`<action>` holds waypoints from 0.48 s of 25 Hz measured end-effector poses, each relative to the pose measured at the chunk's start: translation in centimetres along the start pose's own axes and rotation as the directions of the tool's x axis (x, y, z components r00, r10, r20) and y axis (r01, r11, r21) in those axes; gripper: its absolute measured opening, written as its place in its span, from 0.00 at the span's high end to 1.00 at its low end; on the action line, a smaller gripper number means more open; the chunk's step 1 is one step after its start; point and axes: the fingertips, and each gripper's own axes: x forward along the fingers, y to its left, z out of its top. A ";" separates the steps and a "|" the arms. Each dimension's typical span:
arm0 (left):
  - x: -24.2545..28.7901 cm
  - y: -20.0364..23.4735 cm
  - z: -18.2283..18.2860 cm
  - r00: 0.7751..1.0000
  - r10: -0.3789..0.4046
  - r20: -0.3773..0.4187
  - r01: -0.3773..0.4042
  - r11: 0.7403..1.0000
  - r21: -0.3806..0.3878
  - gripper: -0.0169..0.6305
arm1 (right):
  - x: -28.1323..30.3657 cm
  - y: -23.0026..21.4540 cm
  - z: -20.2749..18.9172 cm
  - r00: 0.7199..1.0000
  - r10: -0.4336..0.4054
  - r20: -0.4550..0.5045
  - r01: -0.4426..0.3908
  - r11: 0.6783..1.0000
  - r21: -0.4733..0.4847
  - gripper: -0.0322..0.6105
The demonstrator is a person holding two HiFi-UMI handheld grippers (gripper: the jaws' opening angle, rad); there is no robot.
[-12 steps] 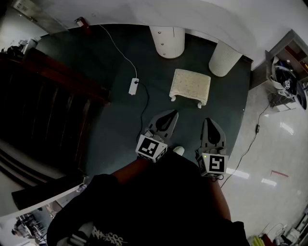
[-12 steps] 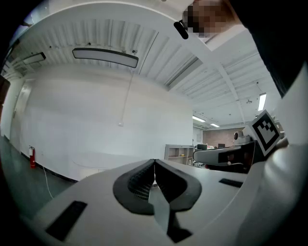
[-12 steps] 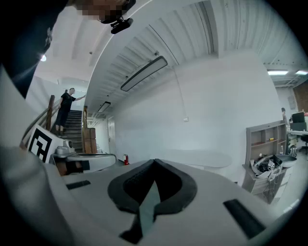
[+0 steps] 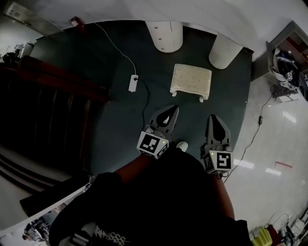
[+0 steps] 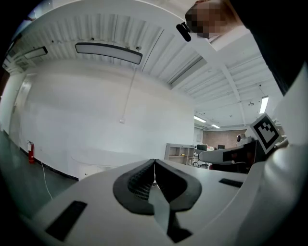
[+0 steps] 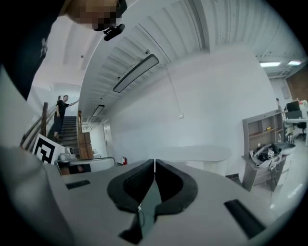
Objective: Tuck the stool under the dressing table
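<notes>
A dark green carpet (image 4: pixel 96 62) covers most of the floor below me, and a pale shiny floor (image 4: pixel 274 144) takes over on the right. At the far edge of the carpet the white dressing table (image 4: pixel 202 14) runs along the wall, its curved top carried on two round white pedestals, one to the left (image 4: pixel 165 36) and one to the right (image 4: pixel 225 50). A dark wooden stair rail (image 4: pixel 53 81) fills the left side.

The stool (image 4: pixel 191 80), cream with a padded rectangular seat and short pale legs, stands upright on the carpet, in front of the gap between the two pedestals. It is out in the open, on my side of the table top and not beneath it.

My left claw (image 4: pixel 170 111) is clenched on nothing, its dark pads pressed together along a thin seam with only the far wall showing past them. Its tip points toward the stool's near left corner but stays apart from it. My right claw (image 4: pixel 214 118) is clenched and empty too, held just beside the left one and level with it, with its tip short of the stool's near right corner. The stool lies ahead of both claws, roughly between the lines they point along, and neither touches it.

A white power strip (image 4: pixel 133 83) lies on the carpet left of the stool, with a thin white cord (image 4: pixel 115 48) running toward the wall.
</notes>
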 end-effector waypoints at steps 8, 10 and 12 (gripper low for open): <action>2.9 7.9 0.1 1.000 -0.010 -0.008 0.010 1.000 -0.019 0.95 | 5.7 0.2 -0.1 0.999 -0.045 -0.023 0.045 0.999 0.004 0.89; 3.5 10.2 0.1 1.000 -0.019 -0.011 0.018 0.999 -0.044 0.95 | 7.8 0.8 0.1 0.998 -0.051 -0.041 0.050 0.998 -0.026 0.89; 4.2 12.7 0.4 0.999 -0.030 -0.014 0.028 0.997 -0.073 0.95 | 9.9 1.6 0.4 0.996 -0.060 -0.071 0.057 0.997 -0.054 0.89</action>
